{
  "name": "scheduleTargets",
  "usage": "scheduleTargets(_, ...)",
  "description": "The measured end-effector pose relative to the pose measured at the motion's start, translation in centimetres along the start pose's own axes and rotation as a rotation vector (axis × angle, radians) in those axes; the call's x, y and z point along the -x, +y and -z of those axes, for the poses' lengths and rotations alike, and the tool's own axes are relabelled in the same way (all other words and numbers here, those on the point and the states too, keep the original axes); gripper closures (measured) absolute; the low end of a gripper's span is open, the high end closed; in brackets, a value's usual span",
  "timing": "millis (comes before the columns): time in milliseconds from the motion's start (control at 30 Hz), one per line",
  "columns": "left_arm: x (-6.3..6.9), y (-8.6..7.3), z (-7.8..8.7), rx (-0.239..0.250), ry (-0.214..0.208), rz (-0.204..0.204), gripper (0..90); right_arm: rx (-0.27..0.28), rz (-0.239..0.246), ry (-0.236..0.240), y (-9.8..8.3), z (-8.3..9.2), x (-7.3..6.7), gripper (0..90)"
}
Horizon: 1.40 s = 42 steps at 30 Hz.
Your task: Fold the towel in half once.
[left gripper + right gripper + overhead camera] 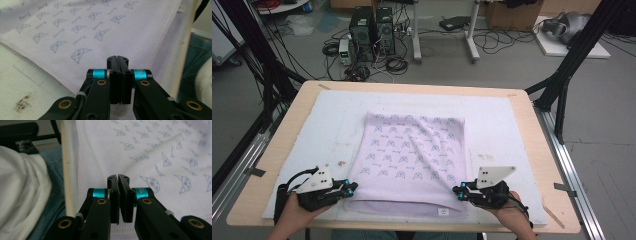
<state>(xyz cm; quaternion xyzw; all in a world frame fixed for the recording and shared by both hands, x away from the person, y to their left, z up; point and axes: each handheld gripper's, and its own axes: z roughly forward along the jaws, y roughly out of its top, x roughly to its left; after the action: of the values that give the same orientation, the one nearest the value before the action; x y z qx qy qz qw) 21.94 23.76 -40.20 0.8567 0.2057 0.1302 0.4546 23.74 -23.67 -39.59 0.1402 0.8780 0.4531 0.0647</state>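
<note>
While the lilac printed cloth [412, 160] is lying flat on the white mat [327, 125] of the bench [282, 145], both grippers are sitting at its near hem — the left gripper [351, 189] at the near-left corner, the right gripper [457, 191] at the near-right corner. Each pair of jaws is pressed together; in the gripper views the stitched hem seems to be running in between them, so each looks to be pinching its corner, though the fabric inside is hidden. From the jaws the cloth is stretching away toward the far edge — any lift or fold is likely going forward, both hands equally placed.
</note>
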Motion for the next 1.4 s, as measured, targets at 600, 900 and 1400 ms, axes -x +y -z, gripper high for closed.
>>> scheduleTargets(600,-2.1,-1.2,-3.6,-0.046,0.028,0.051,60.9,-0.067,-0.060,-0.041,-1.2,-3.2,2.6,61.6)
scheduleTargets(900,-4.7,-0.3,-5.1,-0.017,0.074,0.107,58.4,-0.077,-0.074,-0.115,-0.2,-3.9,5.4,56.5)
scheduleTargets(1400,-14.3,5.5,-8.6,-0.014,0.181,0.178,63.2,-0.106,-0.144,-0.248,2.9,-2.9,15.3,54.8)
